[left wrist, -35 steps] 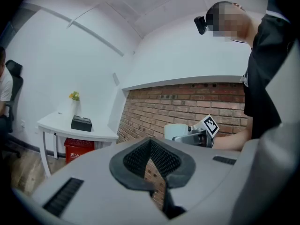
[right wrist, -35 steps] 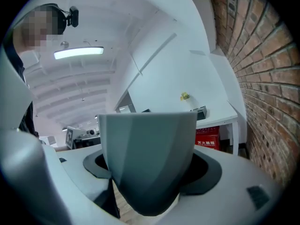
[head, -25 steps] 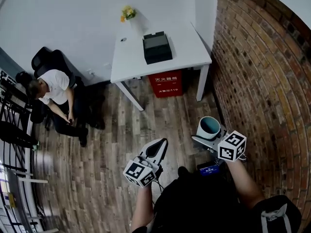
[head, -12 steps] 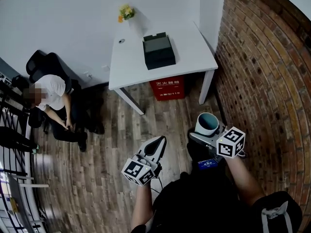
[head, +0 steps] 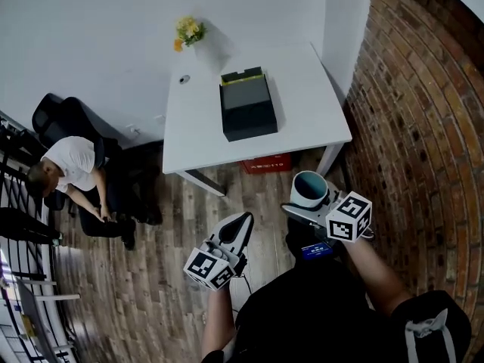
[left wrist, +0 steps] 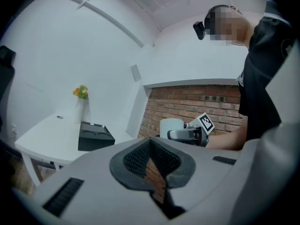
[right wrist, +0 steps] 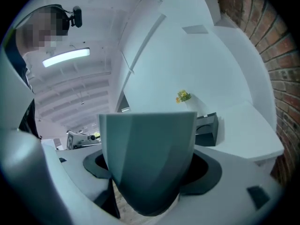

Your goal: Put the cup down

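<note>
We carry the pale teal round cup (head: pixel 308 187) in the air, near the white rectangular table (head: pixel 302 104).
Our right gripper (head: pixel 305 209) is clamped around the cup, which stands upright above the wooden plank floor (head: pixel 151 278), with the table at 12 o'clock. Our left gripper (head: pixel 238 231) has its jaws pressed together on nothing. A black box (head: pixel 248 110) lies on the tabletop, and a red brick wall (head: pixel 423 112) runs along at 3 o'clock.
</note>
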Action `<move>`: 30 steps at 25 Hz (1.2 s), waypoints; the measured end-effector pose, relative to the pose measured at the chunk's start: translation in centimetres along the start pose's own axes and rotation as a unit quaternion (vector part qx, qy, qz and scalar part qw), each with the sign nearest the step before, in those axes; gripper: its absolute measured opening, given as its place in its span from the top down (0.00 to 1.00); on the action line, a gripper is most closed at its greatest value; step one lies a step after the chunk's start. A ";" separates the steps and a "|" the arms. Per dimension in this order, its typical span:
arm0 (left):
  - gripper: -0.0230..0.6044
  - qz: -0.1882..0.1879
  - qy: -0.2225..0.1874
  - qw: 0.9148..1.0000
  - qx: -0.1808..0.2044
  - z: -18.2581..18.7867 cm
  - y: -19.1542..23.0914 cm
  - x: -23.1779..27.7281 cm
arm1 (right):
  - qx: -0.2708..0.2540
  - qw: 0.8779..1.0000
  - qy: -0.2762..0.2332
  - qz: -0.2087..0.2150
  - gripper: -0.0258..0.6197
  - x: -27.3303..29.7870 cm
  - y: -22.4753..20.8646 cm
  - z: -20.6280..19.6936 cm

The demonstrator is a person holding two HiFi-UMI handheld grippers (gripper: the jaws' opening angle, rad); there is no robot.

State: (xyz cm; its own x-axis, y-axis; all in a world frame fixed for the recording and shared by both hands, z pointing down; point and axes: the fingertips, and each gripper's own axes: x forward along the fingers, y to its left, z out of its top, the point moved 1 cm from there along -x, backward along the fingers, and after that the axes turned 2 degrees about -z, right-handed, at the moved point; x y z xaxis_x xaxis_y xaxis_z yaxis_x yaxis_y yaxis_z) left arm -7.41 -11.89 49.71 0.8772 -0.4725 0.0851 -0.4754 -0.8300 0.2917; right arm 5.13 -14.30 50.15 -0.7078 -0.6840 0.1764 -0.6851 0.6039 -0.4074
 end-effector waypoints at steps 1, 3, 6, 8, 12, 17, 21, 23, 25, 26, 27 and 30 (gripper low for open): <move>0.95 0.000 0.001 1.000 0.002 0.7 0.9 1.1 | -0.002 1.000 0.001 0.006 0.35 0.9 -1.0 0.9; 0.95 0.000 0.003 1.000 0.005 2.0 2.9 3.4 | -0.005 1.000 0.003 0.016 0.35 2.7 -3.0 2.7; 0.95 0.005 0.005 1.000 0.009 3.8 5.9 6.6 | -0.005 1.000 0.007 0.028 0.35 5.1 -5.9 4.9; 0.95 0.006 0.006 1.000 0.013 4.8 7.5 8.5 | -0.004 0.999 0.008 0.035 0.35 6.5 -7.6 6.2; 0.95 0.011 0.006 1.000 0.019 6.7 10.4 11.6 | -0.002 0.999 0.008 0.043 0.35 8.7 -10.7 8.3; 0.95 0.014 0.003 1.000 0.021 8.0 13.0 14.1 | 0.003 0.999 0.008 0.048 0.35 10.7 -13.3 9.8; 0.95 0.010 0.010 1.000 0.017 7.6 14.1 14.6 | 0.008 0.999 0.012 0.045 0.35 12.0 -14.1 9.6; 0.95 0.007 0.009 1.000 0.014 7.8 14.8 14.4 | 0.009 0.999 0.014 0.040 0.35 12.7 -14.1 9.6; 0.95 0.003 0.007 1.000 0.013 7.9 15.5 14.2 | 0.010 0.999 0.013 0.035 0.35 13.4 -14.0 9.7; 0.95 0.002 0.007 1.000 0.012 8.0 15.9 14.1 | 0.010 0.999 0.012 0.032 0.35 13.7 -13.9 9.7; 0.95 0.000 0.007 1.000 0.010 8.0 16.3 14.0 | 0.010 0.999 0.011 0.029 0.35 14.0 -13.8 9.8; 0.95 -0.008 0.008 1.000 0.012 8.3 17.2 14.1 | 0.011 1.000 0.005 0.021 0.35 14.6 -13.6 10.2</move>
State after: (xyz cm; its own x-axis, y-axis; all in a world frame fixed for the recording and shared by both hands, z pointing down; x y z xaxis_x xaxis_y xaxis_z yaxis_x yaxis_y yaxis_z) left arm -3.74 -35.25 48.03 0.8851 -0.4555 0.0956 -0.4634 -0.8437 0.2710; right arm 5.83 -36.69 49.09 -0.7382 -0.6536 0.1669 -0.6501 0.6232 -0.4347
